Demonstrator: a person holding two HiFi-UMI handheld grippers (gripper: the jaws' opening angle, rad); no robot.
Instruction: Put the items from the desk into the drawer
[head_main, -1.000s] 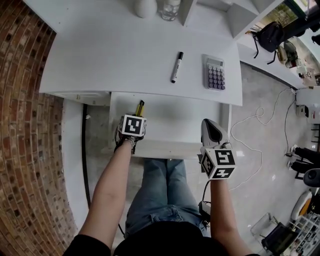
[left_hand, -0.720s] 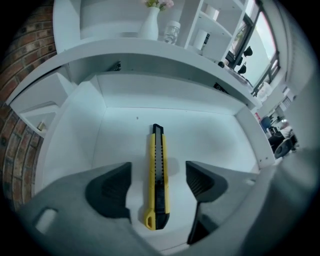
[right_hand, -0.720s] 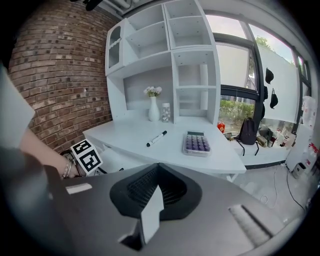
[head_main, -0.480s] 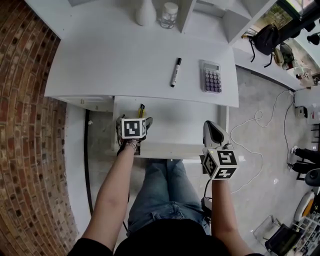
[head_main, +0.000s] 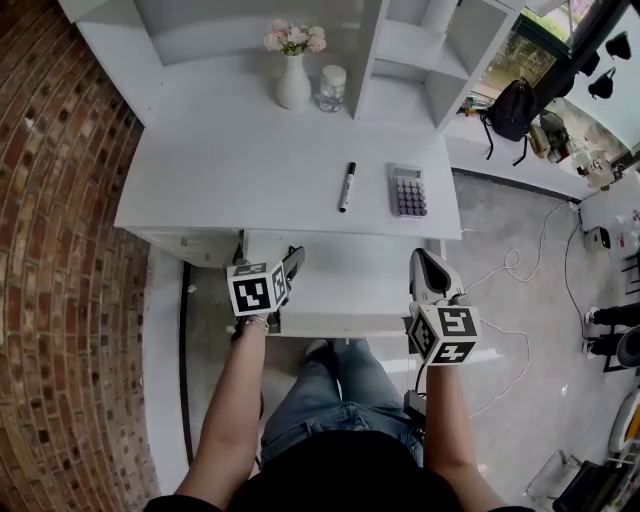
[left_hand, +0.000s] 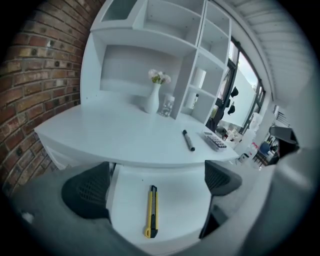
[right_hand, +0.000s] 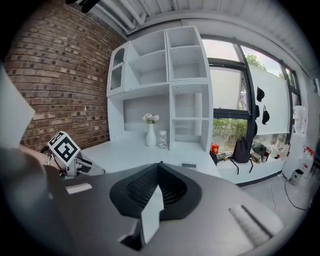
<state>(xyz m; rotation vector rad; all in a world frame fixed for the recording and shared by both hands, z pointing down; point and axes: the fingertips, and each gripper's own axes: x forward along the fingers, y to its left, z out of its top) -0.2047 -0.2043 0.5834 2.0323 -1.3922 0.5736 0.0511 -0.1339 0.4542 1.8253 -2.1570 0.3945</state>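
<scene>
A yellow utility knife (left_hand: 151, 210) lies loose on the floor of the open white drawer (left_hand: 182, 212); the head view does not show it. My left gripper (head_main: 290, 263) hangs above the drawer's left part (head_main: 350, 278). Its jaws have just been opening and now stand wide, with nothing between them (left_hand: 155, 182). A black marker (head_main: 347, 187) and a grey calculator (head_main: 407, 190) rest on the desk (head_main: 240, 170). My right gripper (head_main: 428, 268) hovers over the drawer's right front corner, its pads meeting with nothing held (right_hand: 159, 172).
A vase with flowers (head_main: 293, 80) and a glass jar (head_main: 331, 88) stand at the back of the desk under a white shelf unit (head_main: 410, 40). A brick wall (head_main: 50, 250) runs along the left. A backpack (head_main: 512, 108) and cables lie on the floor to the right.
The left gripper let go of the yellow knife in the drawer, opened wide and rose above it. The right gripper rose a little too. The head camera now shows more of the shelves.
</scene>
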